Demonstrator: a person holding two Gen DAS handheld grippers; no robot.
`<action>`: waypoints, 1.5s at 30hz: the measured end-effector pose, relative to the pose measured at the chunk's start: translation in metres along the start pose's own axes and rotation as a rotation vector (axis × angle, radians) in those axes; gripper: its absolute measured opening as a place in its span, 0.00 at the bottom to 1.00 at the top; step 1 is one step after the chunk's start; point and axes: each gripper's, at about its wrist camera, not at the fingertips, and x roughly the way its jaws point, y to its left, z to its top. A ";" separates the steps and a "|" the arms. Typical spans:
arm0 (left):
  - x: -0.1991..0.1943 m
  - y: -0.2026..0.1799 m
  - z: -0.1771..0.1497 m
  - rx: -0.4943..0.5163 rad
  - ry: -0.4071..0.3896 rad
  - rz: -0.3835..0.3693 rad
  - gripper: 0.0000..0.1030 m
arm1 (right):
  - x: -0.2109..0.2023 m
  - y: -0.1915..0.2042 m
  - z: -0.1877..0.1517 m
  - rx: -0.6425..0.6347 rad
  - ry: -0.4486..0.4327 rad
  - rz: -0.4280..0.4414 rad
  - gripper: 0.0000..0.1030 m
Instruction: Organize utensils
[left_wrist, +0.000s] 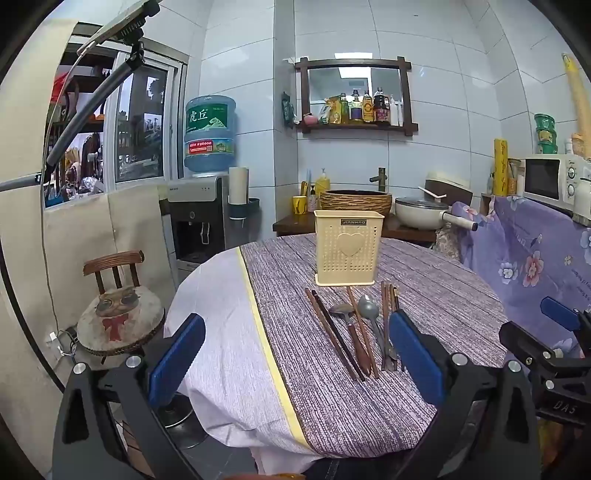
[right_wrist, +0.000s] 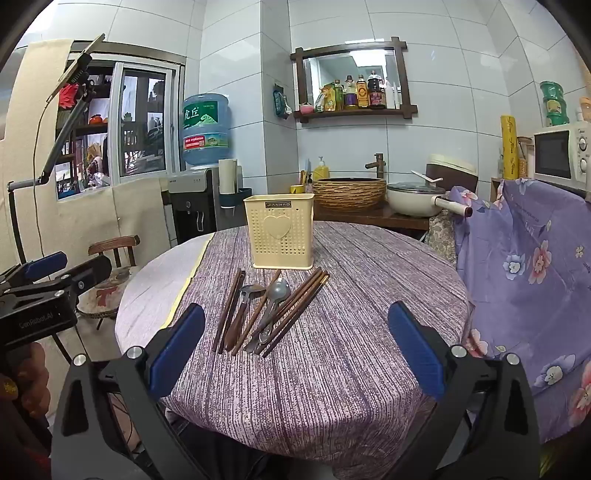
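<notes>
Round table takes up most of both views, covered in a purple streaky cloth, with a pale cloth showing on its left side past a yellow stripe. Behind it there's a counter with a woven basket and a pan, and a water cooler by the window.

On the table, toward the far side, stands a cream holder with a heart on the front, upright. Right in front of it, nearer the cameras, the utensils lie flat in a loose fan: wooden chopsticks, a metal spoon, and a darker spoon or ladle with a wooden handle — hard to tell which from here. Their far tips are close to the holder's base, though I can't tell if any touch it.

Left gripper is spread wide with nothing between its blue pads. It hangs at the near edge of the table, and the utensils sit beyond it, just inside its right pad in its own view.

Right gripper is the same deal, wide open and empty, near the table edge. The utensils lie ahead of it, a bit left of centre, not touching it.
</notes>
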 end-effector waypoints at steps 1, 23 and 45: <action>0.000 0.000 0.000 -0.001 0.000 -0.001 0.96 | 0.000 0.000 0.000 0.000 -0.001 0.000 0.95; 0.001 0.001 -0.001 -0.012 -0.003 -0.009 0.96 | 0.000 -0.001 0.000 0.003 0.002 0.002 0.95; 0.003 0.000 -0.003 -0.015 0.004 -0.019 0.96 | 0.000 0.000 0.001 0.003 0.001 0.002 0.95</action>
